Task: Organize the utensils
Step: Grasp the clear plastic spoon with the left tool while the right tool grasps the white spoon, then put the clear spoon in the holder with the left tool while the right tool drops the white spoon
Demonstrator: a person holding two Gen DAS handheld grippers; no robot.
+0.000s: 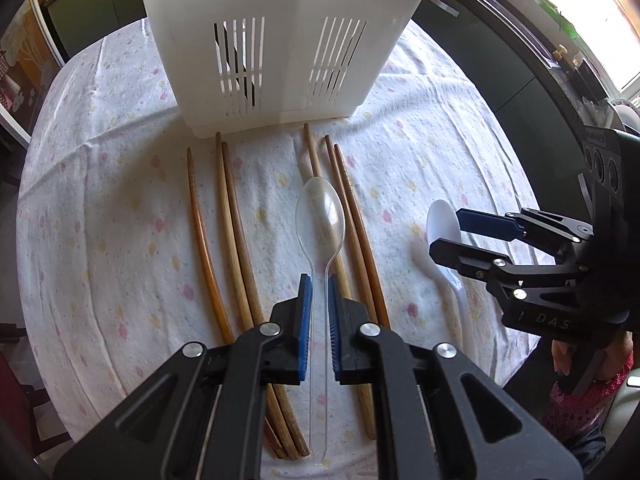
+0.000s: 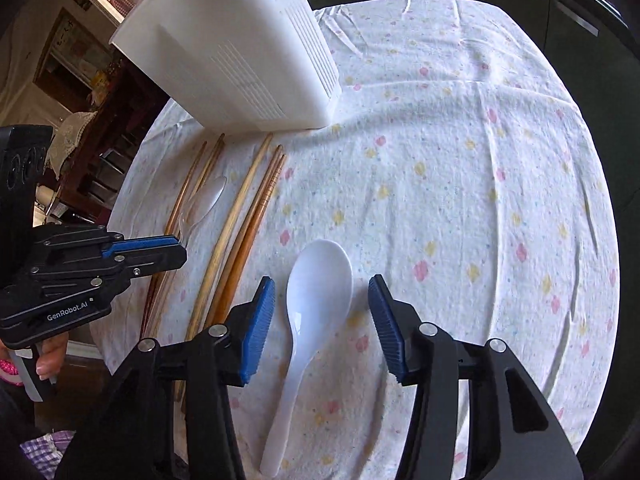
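My left gripper (image 1: pixel 320 280) is shut on the thin handle of a clear plastic spoon (image 1: pixel 322 208), whose bowl points toward the white slotted utensil holder (image 1: pixel 272 40). Several wooden chopsticks (image 1: pixel 236 240) lie on the cloth on either side of and under that spoon. My right gripper (image 2: pixel 321 280) stands open, one blue pad on each side of a white soup spoon (image 2: pixel 316 304) that lies flat on the cloth; neither pad touches it. In the right wrist view, the left gripper (image 2: pixel 180 246) is at the left, beside the chopsticks (image 2: pixel 240 220).
A floral tablecloth (image 2: pixel 460 200) covers the round table. The holder (image 2: pixel 240 60) stands at the far side, just past the chopstick tips. Dark cabinets (image 1: pixel 500 80) lie behind the table. A person's hand (image 2: pixel 50 360) grips the left tool's handle.
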